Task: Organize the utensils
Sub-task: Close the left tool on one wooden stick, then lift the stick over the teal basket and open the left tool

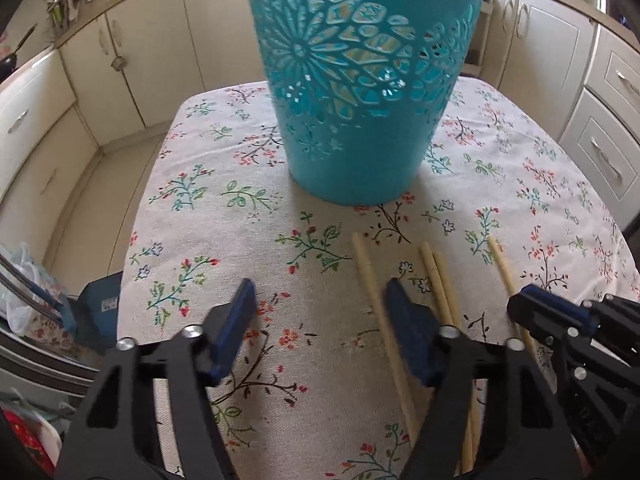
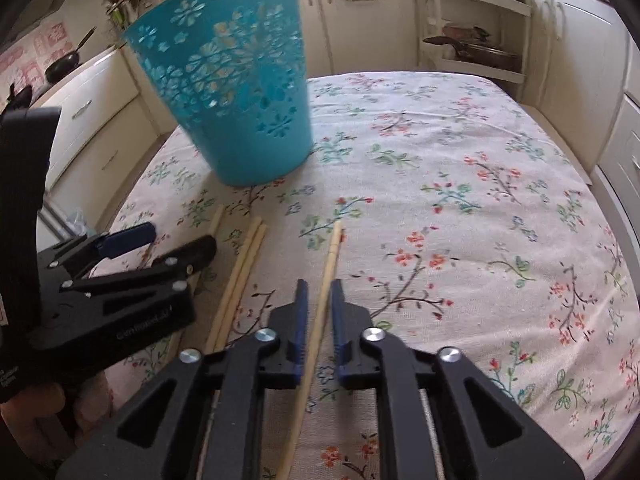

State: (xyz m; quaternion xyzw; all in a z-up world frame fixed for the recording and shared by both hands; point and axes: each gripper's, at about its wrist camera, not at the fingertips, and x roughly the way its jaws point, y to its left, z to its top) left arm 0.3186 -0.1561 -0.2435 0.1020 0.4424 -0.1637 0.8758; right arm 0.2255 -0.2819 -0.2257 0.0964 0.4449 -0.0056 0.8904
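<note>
A turquoise cut-out basket (image 1: 360, 100) (image 2: 236, 92) stands upright on the floral tablecloth (image 1: 224, 216) (image 2: 460, 200). Several pale wooden chopsticks lie in front of it. My left gripper (image 1: 320, 312) (image 2: 168, 242) is open above the cloth. One single chopstick (image 1: 366, 276) (image 2: 217, 216) lies on the cloth just inside its right finger (image 1: 408, 328), and no pad presses on it. A pair of chopsticks (image 1: 436, 280) (image 2: 250, 248) lies to the right of that finger. My right gripper (image 2: 320, 300) (image 1: 520, 306) is shut on the rightmost chopstick (image 2: 331, 252) (image 1: 500, 260), low over the cloth.
Cream kitchen cabinets (image 1: 132, 52) surround the table. A shelf rack with pans (image 2: 472, 52) stands beyond the far edge. A dark frying pan (image 2: 64, 66) sits on the left counter. Plastic bags (image 1: 24, 296) and clutter lie beside the table's left edge.
</note>
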